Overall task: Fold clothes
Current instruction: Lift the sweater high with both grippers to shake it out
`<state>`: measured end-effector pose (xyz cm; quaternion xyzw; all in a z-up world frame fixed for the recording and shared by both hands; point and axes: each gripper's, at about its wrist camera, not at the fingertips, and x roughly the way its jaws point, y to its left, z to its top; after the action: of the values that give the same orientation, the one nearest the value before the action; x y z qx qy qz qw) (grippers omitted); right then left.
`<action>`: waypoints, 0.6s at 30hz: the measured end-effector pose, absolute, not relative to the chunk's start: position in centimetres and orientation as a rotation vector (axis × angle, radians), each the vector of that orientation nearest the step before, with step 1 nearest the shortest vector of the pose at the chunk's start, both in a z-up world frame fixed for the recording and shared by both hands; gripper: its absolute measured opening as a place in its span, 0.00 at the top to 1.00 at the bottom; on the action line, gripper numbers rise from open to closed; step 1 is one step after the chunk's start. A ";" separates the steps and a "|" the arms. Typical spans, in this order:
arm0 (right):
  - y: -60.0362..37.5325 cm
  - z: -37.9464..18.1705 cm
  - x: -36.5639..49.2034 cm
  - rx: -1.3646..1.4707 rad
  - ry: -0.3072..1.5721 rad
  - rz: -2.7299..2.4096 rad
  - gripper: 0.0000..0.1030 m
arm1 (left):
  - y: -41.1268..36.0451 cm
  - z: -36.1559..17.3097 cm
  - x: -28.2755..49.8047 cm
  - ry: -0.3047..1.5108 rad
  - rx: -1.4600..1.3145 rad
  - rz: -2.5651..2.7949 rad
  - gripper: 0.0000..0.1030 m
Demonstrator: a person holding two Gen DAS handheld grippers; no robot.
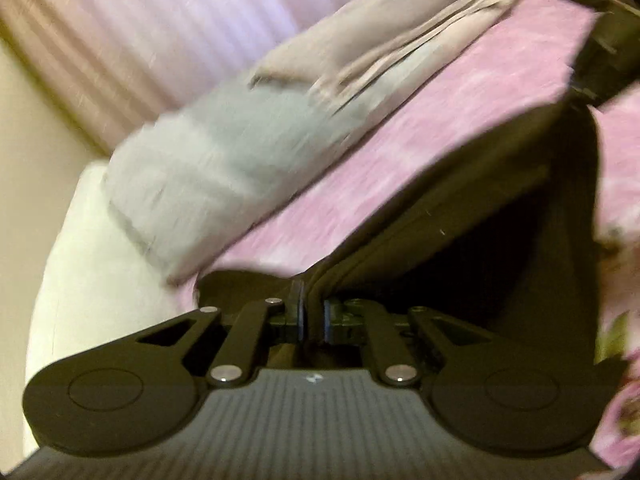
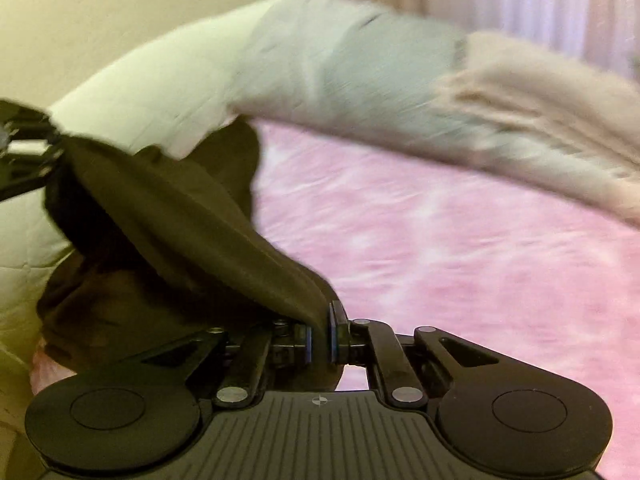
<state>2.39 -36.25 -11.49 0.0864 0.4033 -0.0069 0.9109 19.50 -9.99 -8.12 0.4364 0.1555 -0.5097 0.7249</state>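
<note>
Left claw [image 1: 313,316] pinching dark garment [image 1: 460,208]. Right claw [image 2: 320,332] pinching same cloth, stretched above pink bed [image 2: 440,248].

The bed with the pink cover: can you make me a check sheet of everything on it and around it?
Surface: pink bedspread, blurred.
Job's things: black garment stretched between both grippers, partly lifted.
Clutter: grey and beige folded clothes along the far edge; white pillow beside them.
Grippers: left gripper shut on the garment's edge; right gripper shut on another part.
Cables: nothing seen.
Surroundings: pale curtain, cream wall.
</note>
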 end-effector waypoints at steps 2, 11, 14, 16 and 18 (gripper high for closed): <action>-39.0 -9.0 -1.8 0.159 0.791 -0.058 0.94 | -11.3 -6.0 14.2 0.297 0.958 -1.153 0.93; -47.6 0.8 -23.1 0.085 0.651 -0.247 0.94 | -17.0 1.8 -5.7 0.232 0.793 -1.249 0.93; -49.4 3.3 -29.9 0.055 0.624 -0.348 0.94 | -19.5 4.3 -10.7 0.198 0.753 -1.334 0.93; -50.0 5.1 -33.9 0.042 0.596 -0.429 0.94 | -21.1 6.0 -13.5 0.155 0.728 -1.393 0.93; -50.0 7.1 -37.5 0.027 0.562 -0.510 0.94 | -22.5 7.9 -15.8 0.098 0.698 -1.448 0.93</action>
<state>-37.54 -50.05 7.07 0.0133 0.2741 -0.2489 0.9288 -15.84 -22.45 7.89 0.3125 0.0438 -0.6482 0.6930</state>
